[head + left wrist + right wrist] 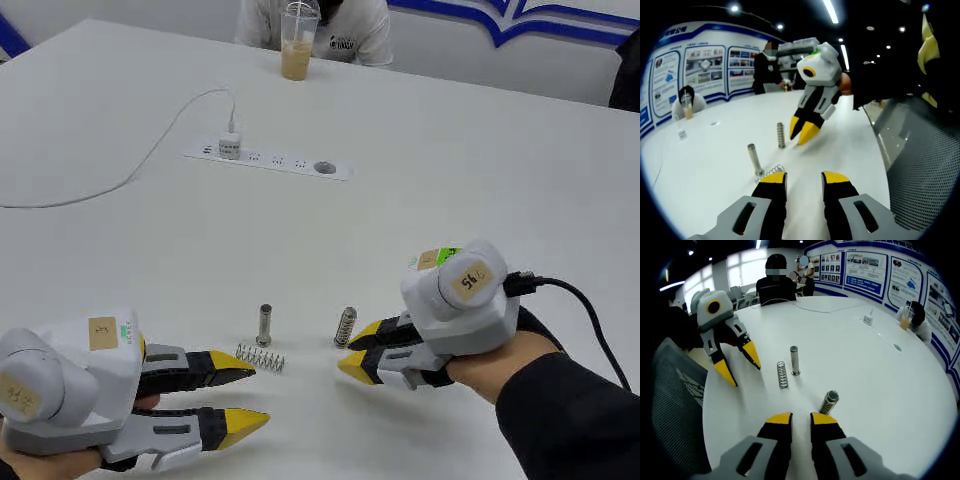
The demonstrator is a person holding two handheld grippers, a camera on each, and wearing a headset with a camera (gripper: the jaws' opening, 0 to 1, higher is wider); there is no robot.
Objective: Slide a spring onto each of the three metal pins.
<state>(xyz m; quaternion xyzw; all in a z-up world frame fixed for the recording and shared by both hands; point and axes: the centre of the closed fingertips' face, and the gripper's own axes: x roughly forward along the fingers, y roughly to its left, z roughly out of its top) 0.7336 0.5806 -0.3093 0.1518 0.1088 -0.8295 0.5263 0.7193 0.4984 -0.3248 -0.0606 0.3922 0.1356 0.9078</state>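
Two metal pins stand upright on the white table (420, 200). The left pin (264, 325) is bare; the right pin (345, 327) wears a spring. A loose spring (260, 357) lies flat just in front of the bare pin. My left gripper (250, 393) is open and holds nothing, its upper tip close to the loose spring (771, 170). My right gripper (348, 355) is open a little and holds nothing, its tips right beside the sprung pin (829, 402). In the right gripper view the bare pin (794, 360) and loose spring (782, 374) lie ahead, with the left gripper (744, 373) beyond.
A white power strip (268, 159) with a plugged charger (230, 146) and trailing cable lies mid-table. A drink cup (297, 45) stands at the far edge before a seated person. A mesh chair (920, 165) is beside the table's near edge.
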